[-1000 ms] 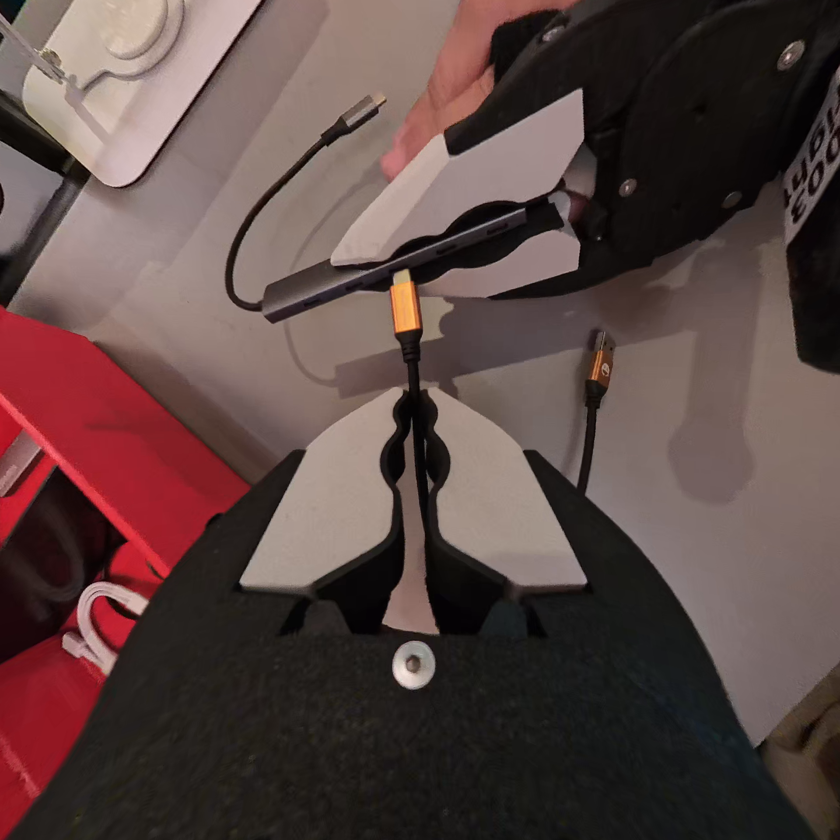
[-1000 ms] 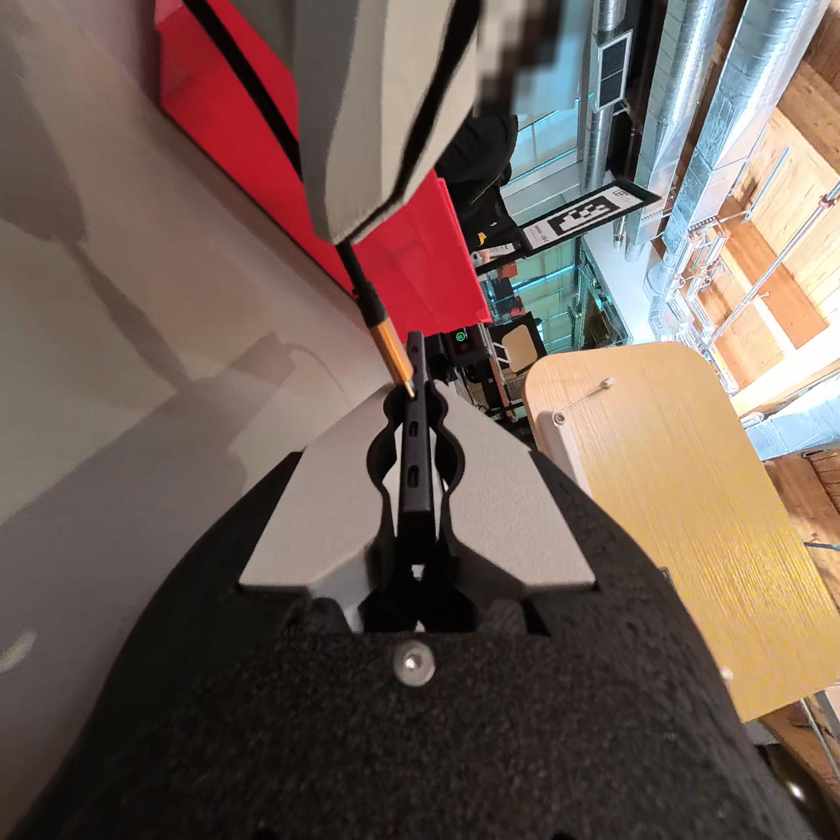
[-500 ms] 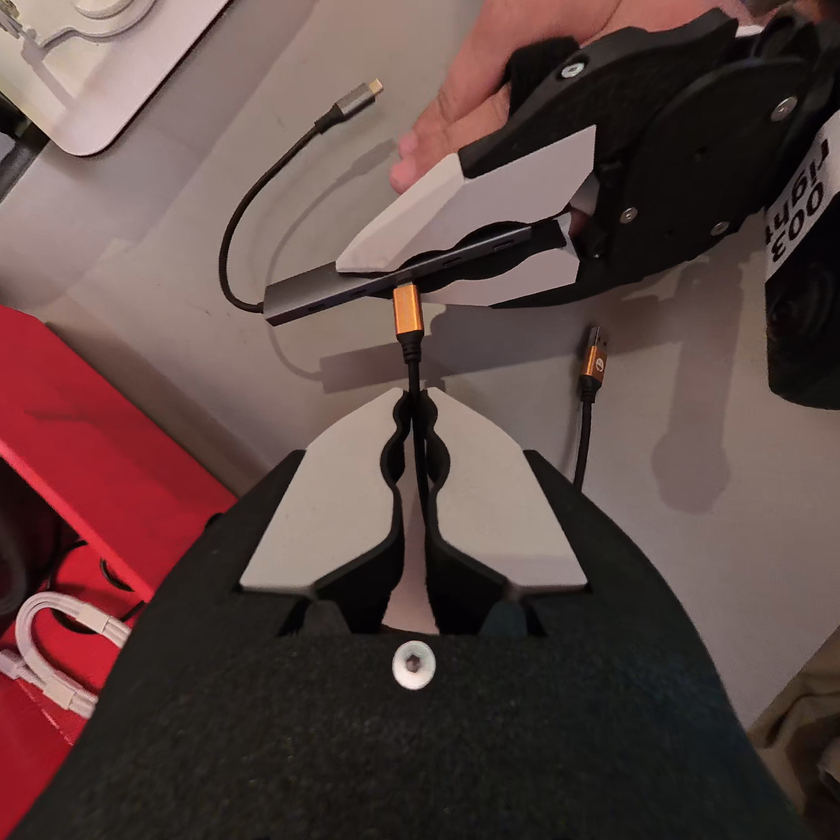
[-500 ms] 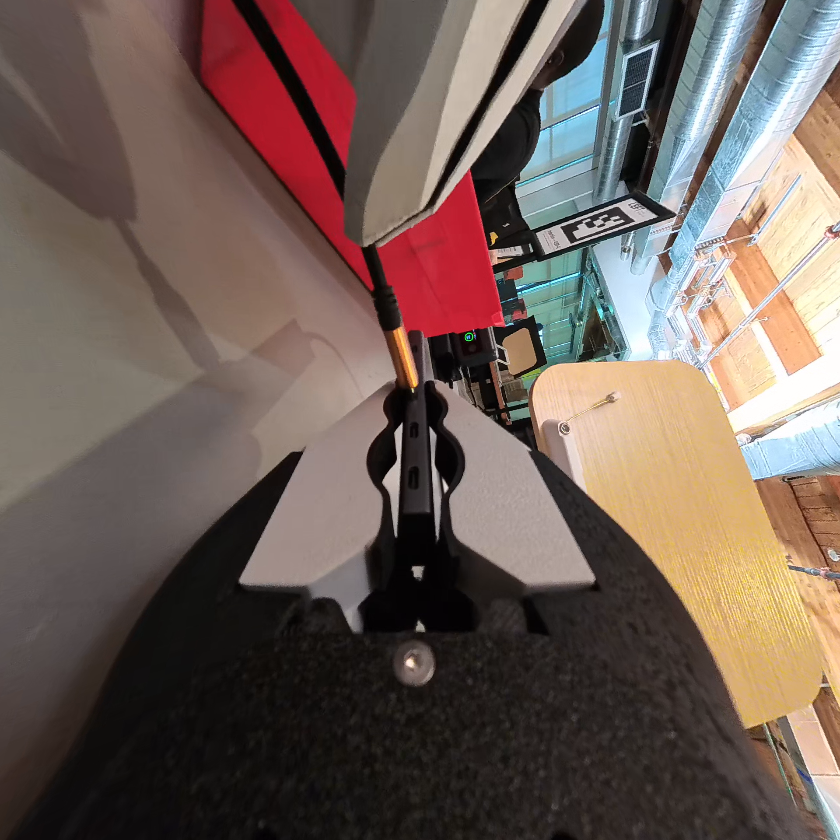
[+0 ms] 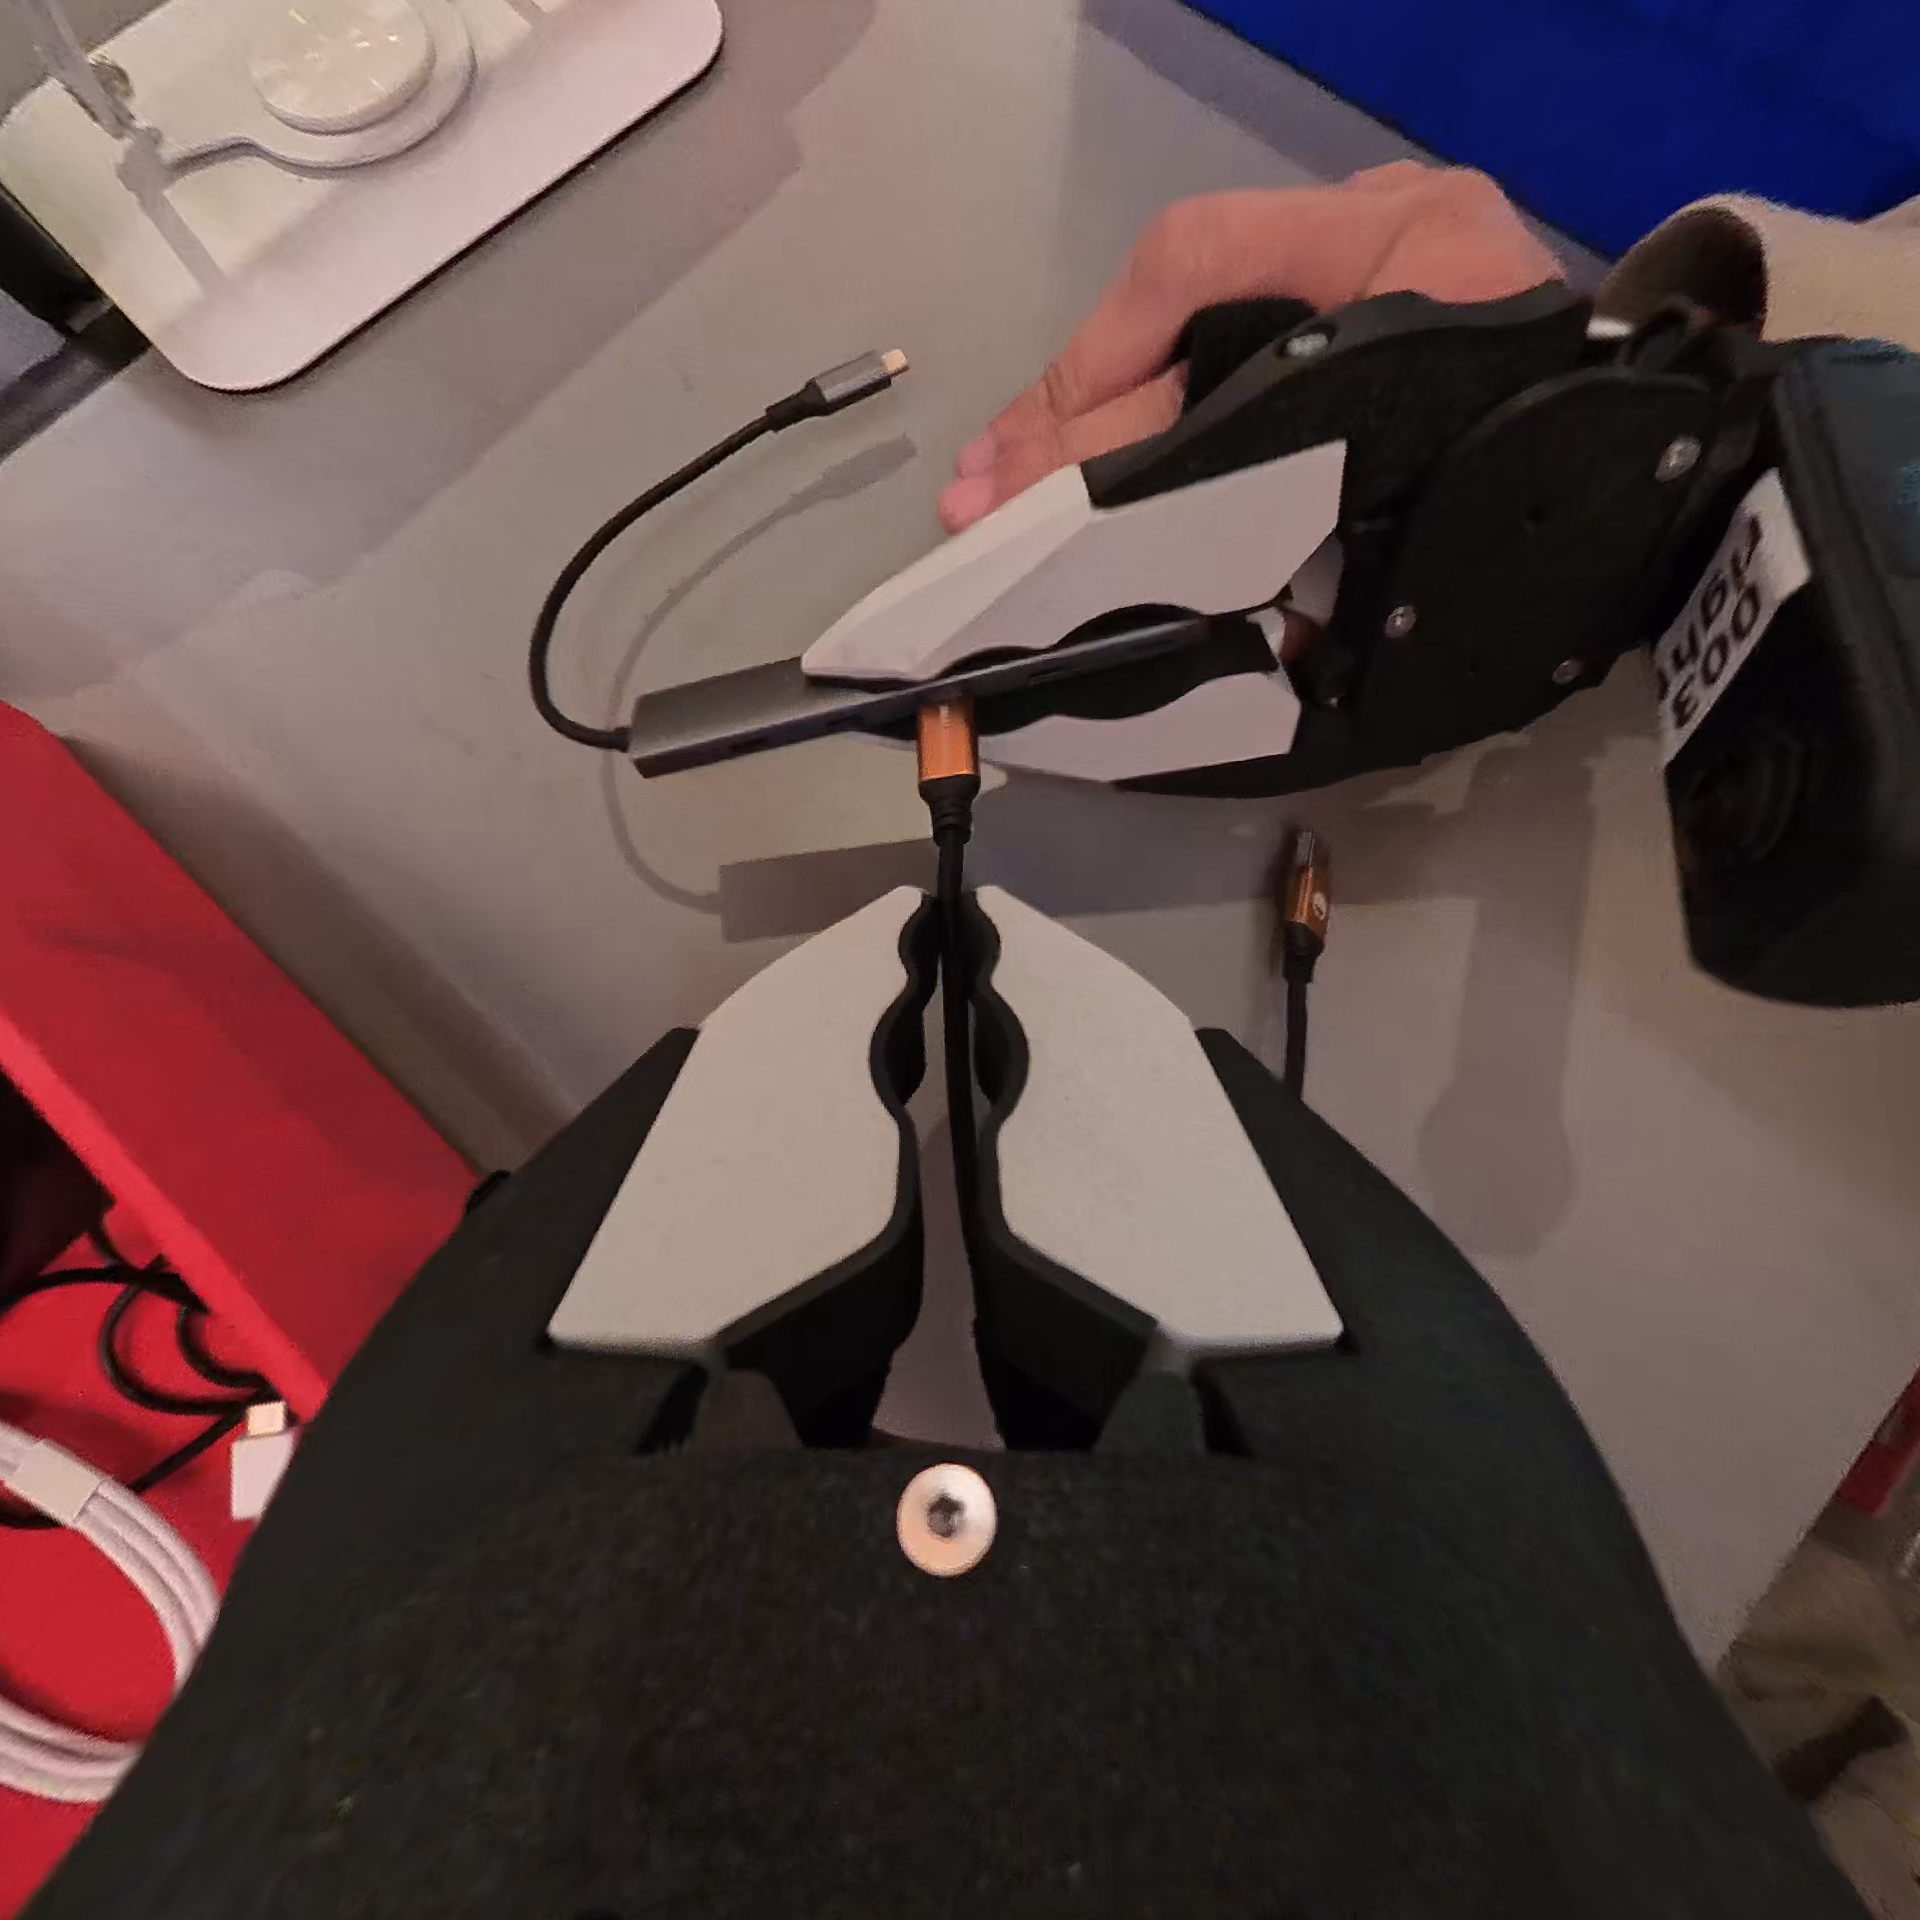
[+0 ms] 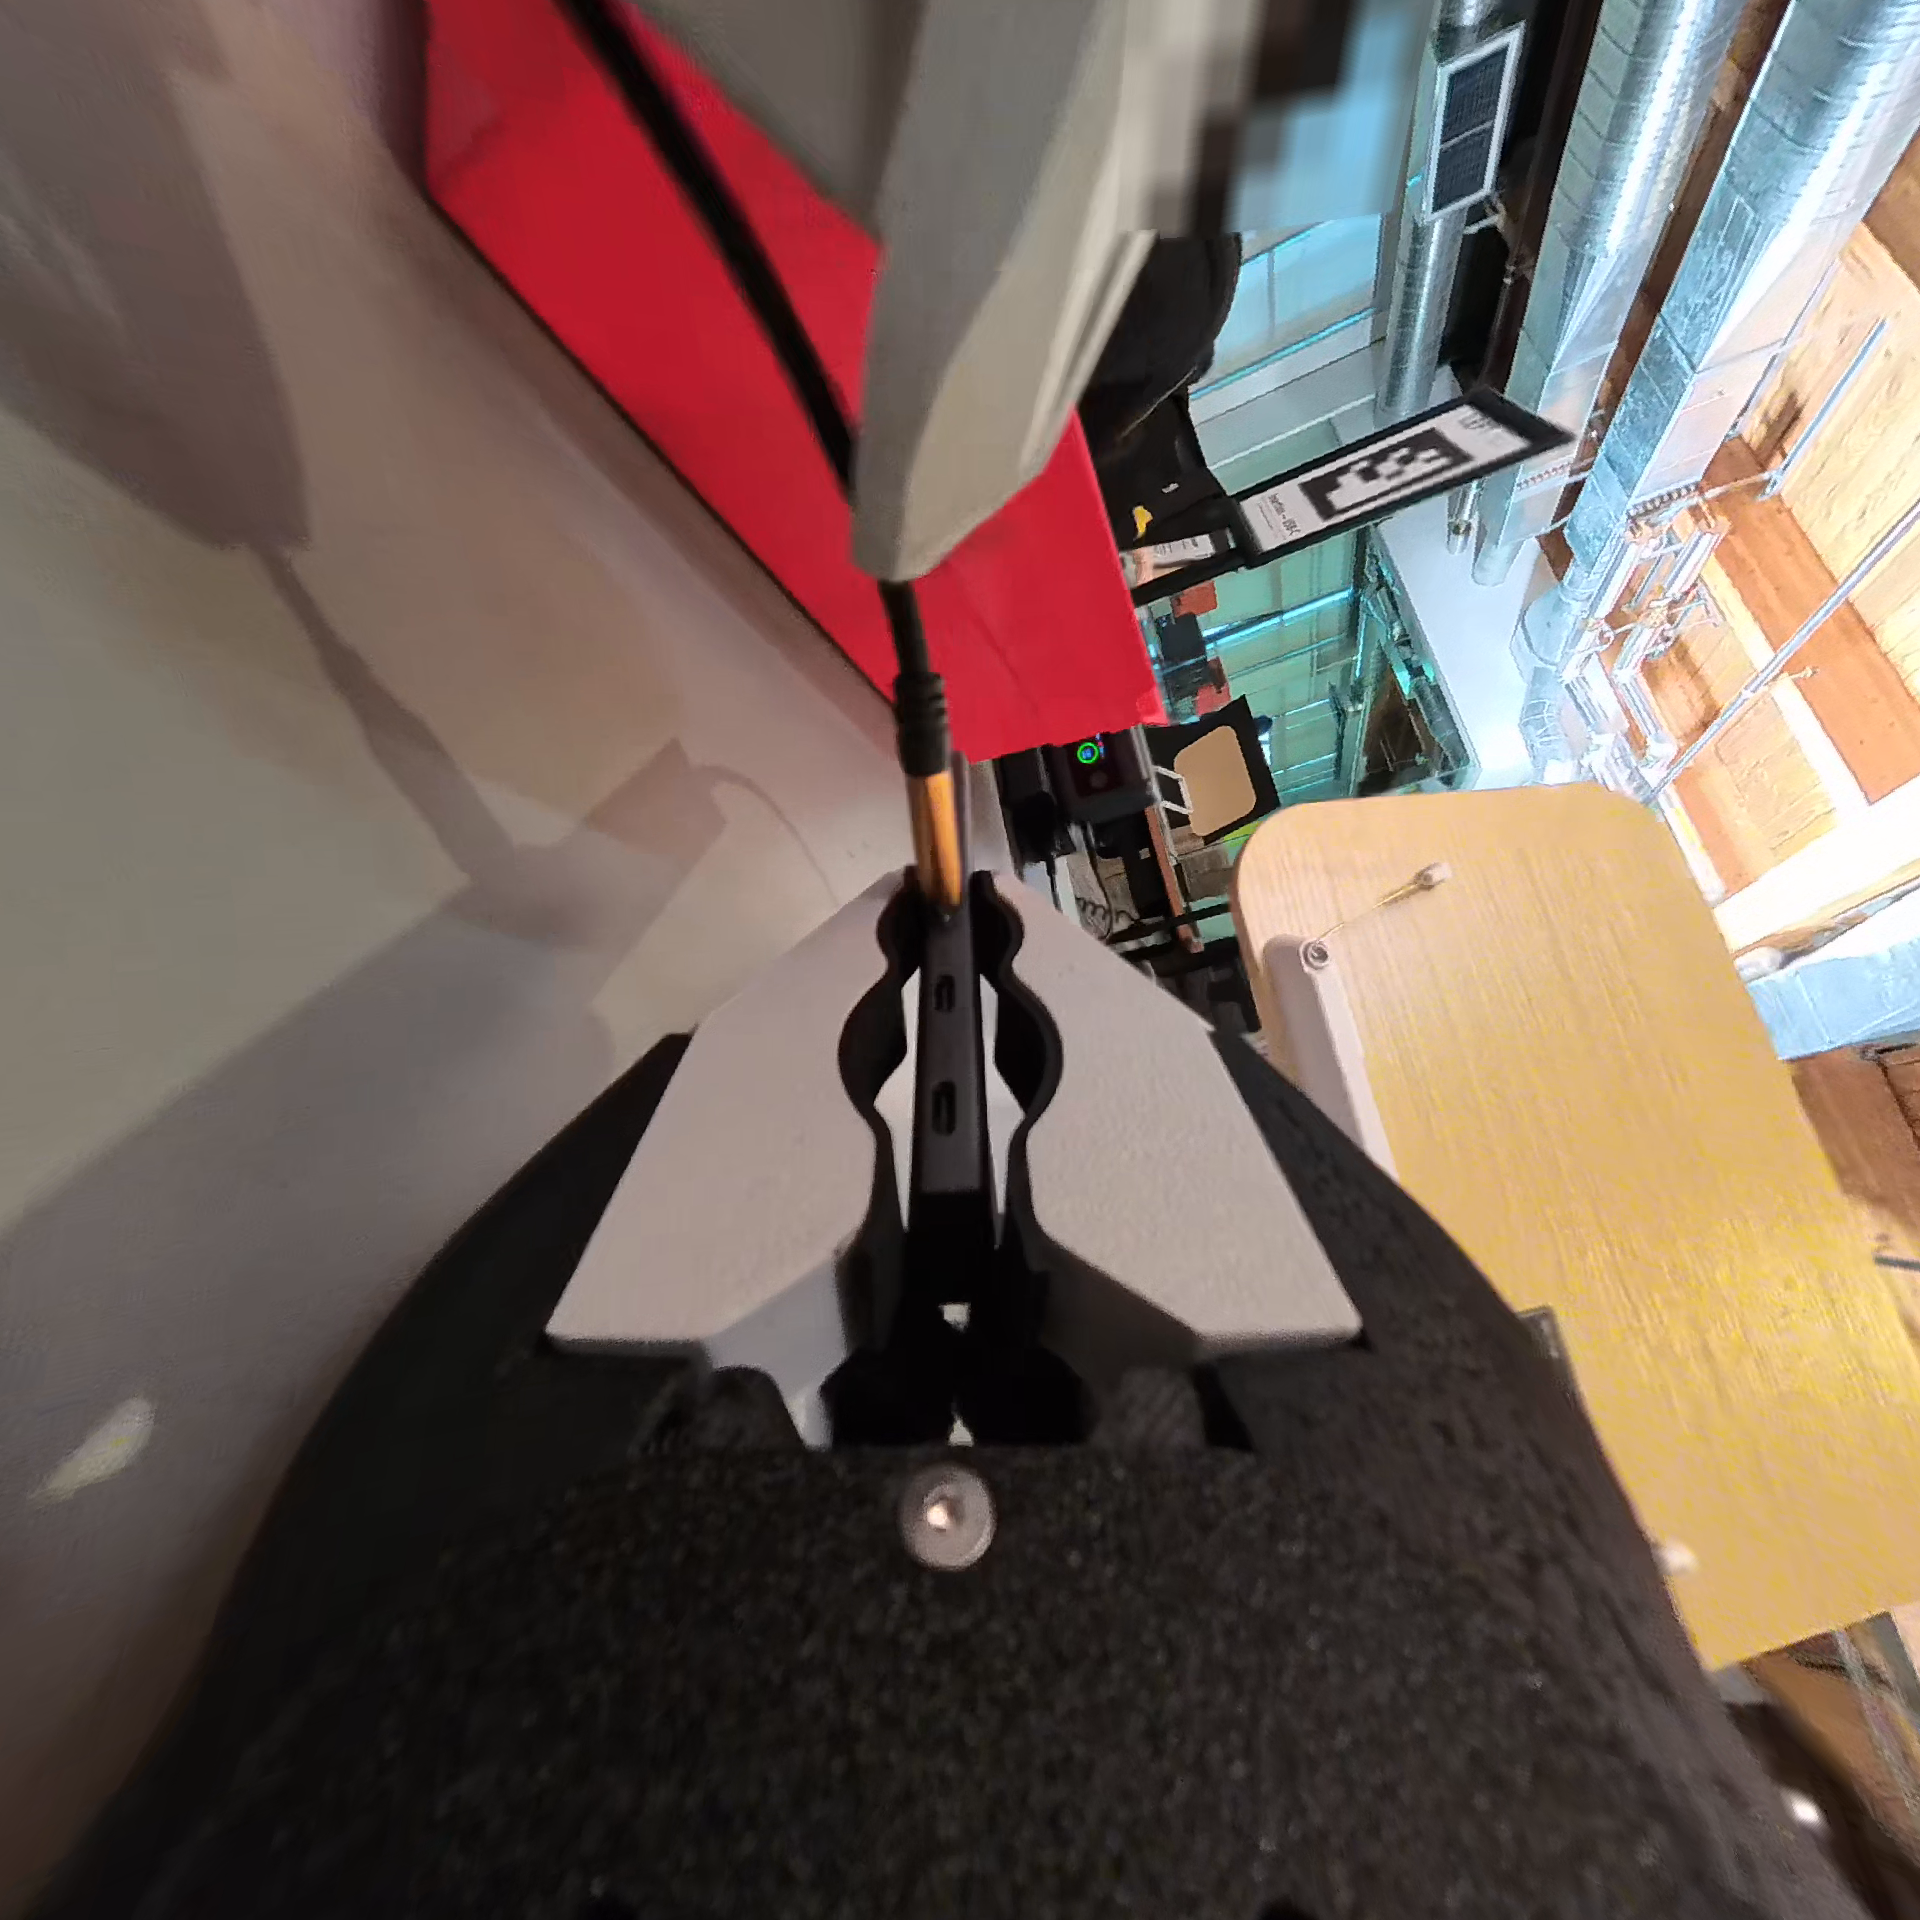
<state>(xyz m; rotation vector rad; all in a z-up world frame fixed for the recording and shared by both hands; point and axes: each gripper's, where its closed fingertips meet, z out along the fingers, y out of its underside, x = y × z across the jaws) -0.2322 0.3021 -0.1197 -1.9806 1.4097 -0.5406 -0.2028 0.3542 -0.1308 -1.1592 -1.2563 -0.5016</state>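
My left gripper (image 5: 948, 914) is shut on a black braided cable (image 5: 954, 1039) just behind its orange plug (image 5: 945, 743). The plug sits in a side port of a slim grey hub (image 5: 727, 707). My right gripper (image 5: 821, 691) is shut on that hub and holds it above the grey table (image 5: 1039, 260). In the right wrist view the hub (image 6: 948, 1070) stands edge-on between my right gripper's (image 6: 951, 888) fingers, with the orange plug (image 6: 935, 831) at its tip. The hub's own short cable (image 5: 665, 478) curls up to a free plug (image 5: 857, 371). The cable's other orange plug (image 5: 1304, 894) lies on the table.
A red bin (image 5: 187, 1039) with white cables (image 5: 94, 1558) and black cables sits at the left. A white stand (image 5: 343, 156) lies at the back left. A hand (image 5: 1247, 291) holds the right gripper. A wooden tabletop (image 6: 1558, 1195) shows in the right wrist view. Left tips to right tips: about 6 centimeters.
The orange plug has gone from touching the hub's port to sitting deeper in it. Both grippers, still shut, have shifted a little over the table with hub and cable.
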